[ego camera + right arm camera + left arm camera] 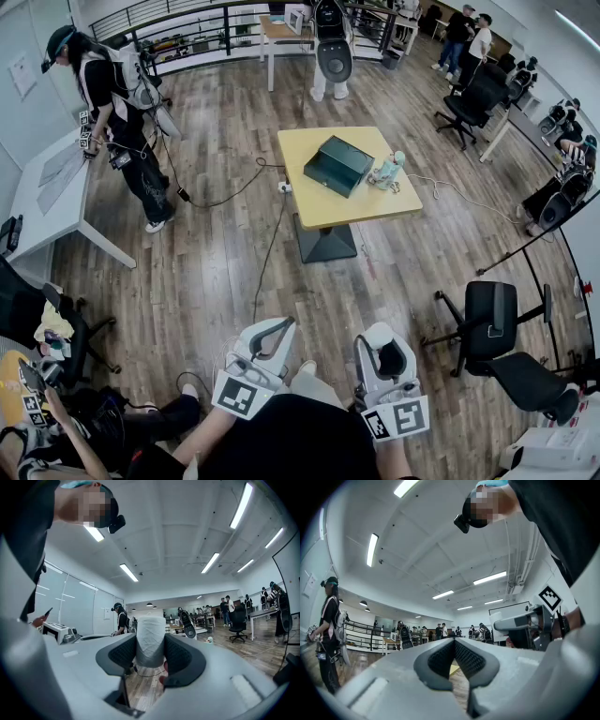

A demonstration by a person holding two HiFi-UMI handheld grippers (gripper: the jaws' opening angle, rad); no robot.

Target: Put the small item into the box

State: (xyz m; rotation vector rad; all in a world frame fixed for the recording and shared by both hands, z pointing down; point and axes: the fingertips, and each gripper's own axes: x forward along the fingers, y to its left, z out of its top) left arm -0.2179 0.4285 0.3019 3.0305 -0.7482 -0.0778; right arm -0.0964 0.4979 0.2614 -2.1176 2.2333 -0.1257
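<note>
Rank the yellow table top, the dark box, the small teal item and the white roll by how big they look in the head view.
1. yellow table top
2. dark box
3. Unsure: small teal item and white roll look alike, and the roll sits much nearer the camera.

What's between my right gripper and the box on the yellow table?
Head view: bare wood floor, then the table's dark base, between the right gripper, holding a white roll, and the box.
</note>
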